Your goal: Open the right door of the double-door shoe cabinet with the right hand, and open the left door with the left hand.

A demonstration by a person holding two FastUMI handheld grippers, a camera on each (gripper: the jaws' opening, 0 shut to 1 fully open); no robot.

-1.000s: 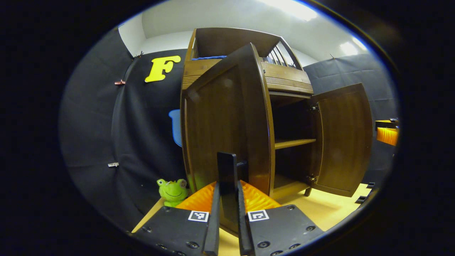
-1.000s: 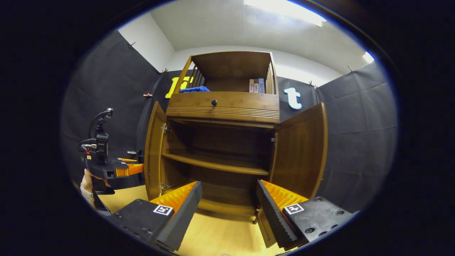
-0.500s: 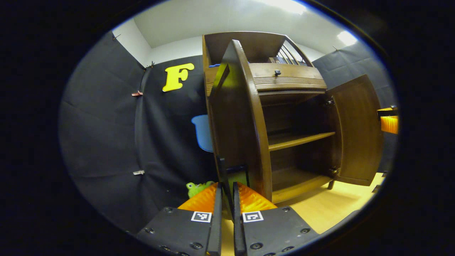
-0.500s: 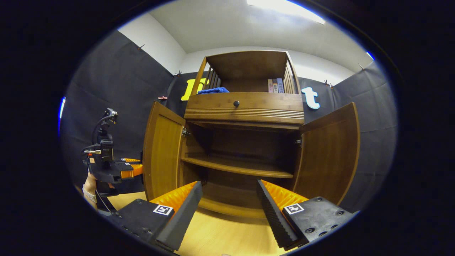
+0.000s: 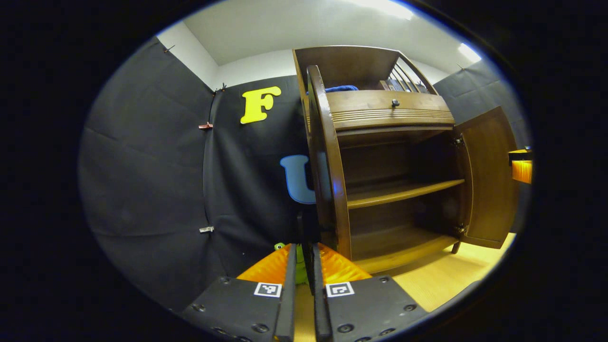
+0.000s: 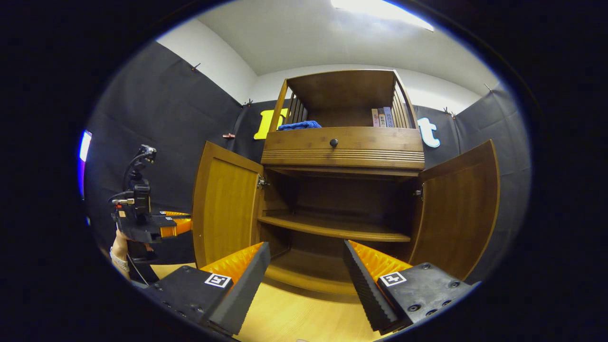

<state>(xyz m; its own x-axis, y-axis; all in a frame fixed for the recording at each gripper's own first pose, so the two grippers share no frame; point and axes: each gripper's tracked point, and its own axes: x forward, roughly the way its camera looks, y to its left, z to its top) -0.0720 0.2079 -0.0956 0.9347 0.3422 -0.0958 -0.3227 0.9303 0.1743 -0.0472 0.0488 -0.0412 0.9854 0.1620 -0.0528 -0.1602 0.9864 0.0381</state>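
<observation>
The shoe cabinet (image 6: 342, 152) is brown wood with a smooth, slightly shiny finish, and its open doors (image 6: 225, 204) show the grain. The drawer front has thin grooves and a small dark knob (image 6: 334, 142). The floor (image 6: 294, 318) is pale, smooth wood. A blue cloth (image 6: 299, 125) looks soft.

No legible txt; book spines (image 6: 383, 117) too small.

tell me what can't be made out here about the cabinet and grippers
- Left gripper, left gripper view: fingers nearly closed on a dark handle; the grip itself is hidden by them.
- Left door: edge-on, so its face is unseen.
- Books, right gripper view: too small to read.
</observation>
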